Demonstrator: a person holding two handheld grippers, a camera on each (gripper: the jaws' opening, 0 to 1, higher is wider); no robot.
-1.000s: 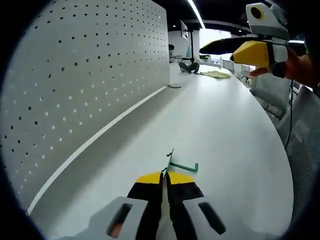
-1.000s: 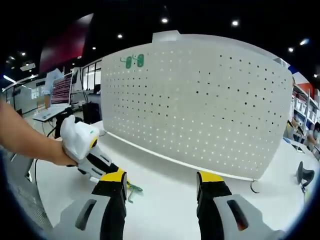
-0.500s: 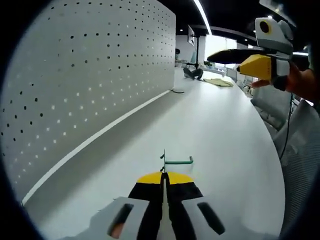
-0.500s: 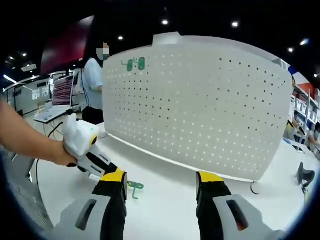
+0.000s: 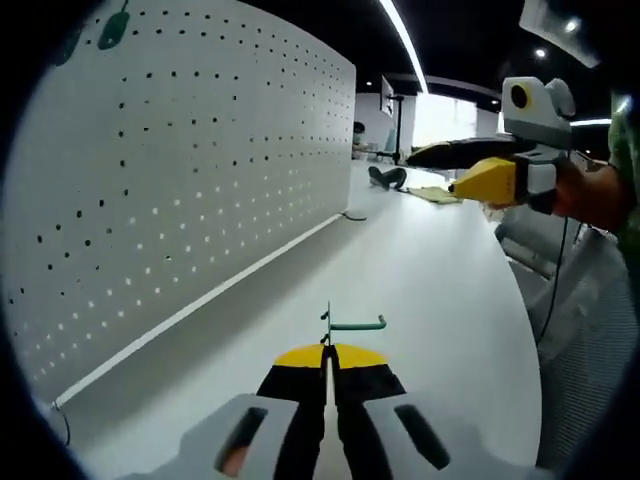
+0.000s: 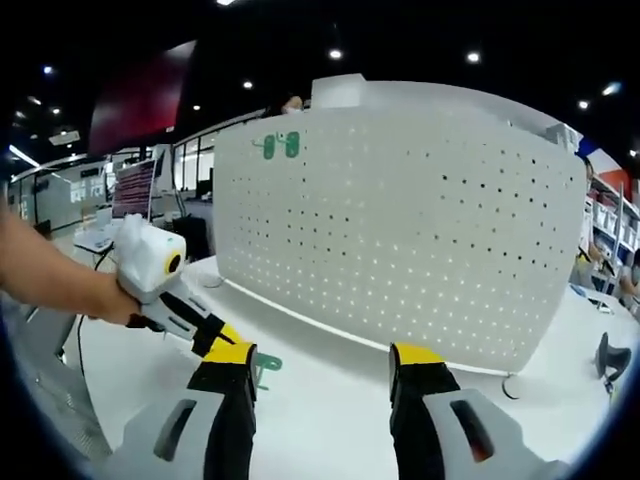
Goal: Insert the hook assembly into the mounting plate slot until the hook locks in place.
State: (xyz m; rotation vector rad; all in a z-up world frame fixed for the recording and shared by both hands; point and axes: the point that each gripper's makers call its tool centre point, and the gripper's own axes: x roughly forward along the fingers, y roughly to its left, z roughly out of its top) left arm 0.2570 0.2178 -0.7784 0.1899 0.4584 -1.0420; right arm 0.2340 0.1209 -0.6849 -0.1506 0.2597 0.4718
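1. The left tool has its two yellow-tipped jaws pressed together on the stem of a green hook. The hook sticks out just past the tips, its arm pointing right in the left gripper view, held above the white bench.
2. In the right gripper view the same left tool comes in from the left, held by a person's hand, and the hook shows green just behind the right tool's left jaw.
3. The right tool is released, its jaws standing well apart with nothing between them. In the left gripper view it hangs in the air at the upper right.
4. A white pegboard stands upright on the bench ahead of both tools, apart from the hook. A green piece is already mounted near its upper corner.
5. A dark cable end lies at the pegboard's foot, and a dark object sits further along the bench.
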